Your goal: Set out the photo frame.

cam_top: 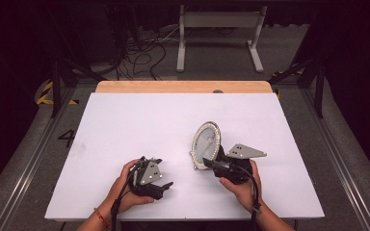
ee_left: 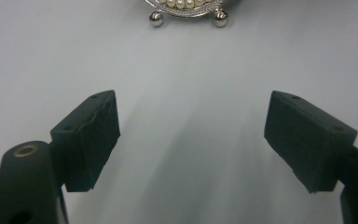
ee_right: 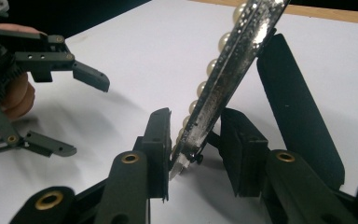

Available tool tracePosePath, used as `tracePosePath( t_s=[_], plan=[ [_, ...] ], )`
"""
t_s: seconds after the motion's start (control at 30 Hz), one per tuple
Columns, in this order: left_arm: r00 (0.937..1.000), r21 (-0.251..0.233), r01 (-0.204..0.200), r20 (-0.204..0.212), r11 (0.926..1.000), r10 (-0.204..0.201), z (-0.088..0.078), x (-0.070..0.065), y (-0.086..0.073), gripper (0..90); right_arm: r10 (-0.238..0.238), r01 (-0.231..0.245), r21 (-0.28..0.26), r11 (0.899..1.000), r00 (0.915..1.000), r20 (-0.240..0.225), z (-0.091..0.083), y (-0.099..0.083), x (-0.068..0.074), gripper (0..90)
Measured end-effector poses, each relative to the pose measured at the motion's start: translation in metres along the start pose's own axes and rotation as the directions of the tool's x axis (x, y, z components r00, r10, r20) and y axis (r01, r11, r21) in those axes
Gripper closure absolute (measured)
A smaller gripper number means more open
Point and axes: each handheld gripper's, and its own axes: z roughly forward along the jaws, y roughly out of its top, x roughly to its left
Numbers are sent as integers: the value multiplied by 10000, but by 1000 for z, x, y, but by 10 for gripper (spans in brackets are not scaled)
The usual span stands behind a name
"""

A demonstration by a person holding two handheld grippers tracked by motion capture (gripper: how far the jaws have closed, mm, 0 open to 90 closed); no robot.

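Right gripper view | oval pearl-rimmed frame (ee_right: 223,79) edge between right jaws, pads not pressing | left jaws spread

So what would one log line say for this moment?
scene: oval pearl-rimmed frame upright on white table | right tongs: astride frame's edge, small gap one side | left tongs: open, empty

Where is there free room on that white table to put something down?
The table's far half and left side, beyond the left gripper, are bare. It's crowded near the front right, where the right gripper straddles the frame.
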Motion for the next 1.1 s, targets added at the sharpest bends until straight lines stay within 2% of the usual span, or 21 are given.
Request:
tracePosePath(
  t_s=[0.07, 0.17, 0.27, 0.33, 0.43, 0.5, 0.67, 0.73, 0.77, 0.83, 0.9, 1.0, 1.1],
  plan=[
    [9999, -117, 98, 29, 9999, -97, 0, 3, 3, 189, -44, 45, 37, 10000, 9999, -94, -1, 0, -1, 650],
    [9998, -233, 179, 12, 9996, -179, 0, 8, 8, 187, -2, 5, 64, 10000, 9987, -503, -2, 0, -7, 650],
    [9986, -364, 508, 170, 9980, -502, 1, 16, 15, 188, -57, 71, 167, 9998, 9970, -778, -4, 1, -11, 652],
    [9987, -400, 466, 209, 9981, -458, 1, 19, 20, 186, -41, 66, 249, 9997, 9953, -971, -5, 1, -14, 655],
    [9975, -562, 629, 360, 9964, -609, 5, 23, 29, 181, -63, 110, 378, 9992, 9925, -1221, -7, 2, -17, 657],
    [9979, -580, 541, 378, 9968, -520, 10, 26, 34, 178, -90, 156, 490, 9987, 9914, -1305, -9, 2, -18, 659],
    [9973, -522, 553, 509, 9971, -527, 23, 28, 43, 174, -129, 189, 448, 9988, 9914, -1304, -12, 2, -18, 651],
    [9977, -561, 490, 505, 9972, -462, 24, 27, 42, 171, -173, 206, 284, 9994, 9938, -1100, -13, 3, -17, 574],
    [9975, -581, 507, 521, 9970, -477, 23, 26, 41, 169, -125, 148, 236, 9996, 9957, -923, -13, 4, -16, 570],
    [9972, -706, 567, 534, 9959, -530, 23, 25, 38, 168, -130, 146, 169, 9998, 9958, -909, -12, 4, -16, 610],
    [9973, -594, 556, 504, 9967, -526, 24, 25, 35, 168, -168, 179, 109, 9998, 9952, -962, -12, 3, -16, 649],
    [9978, -578, 533, 430, 9969, -509, 22, 25, 33, 168, -225, 232, 62, 9997, 9956, -913, -11, 3, -15, 656],
    [9978, -644, 539, 414, 9965, -513, 21, 25, 32, 170, 4, -1, 32, 10000, 9933, -1158, -10, 3, -19, 684]
  ],
)
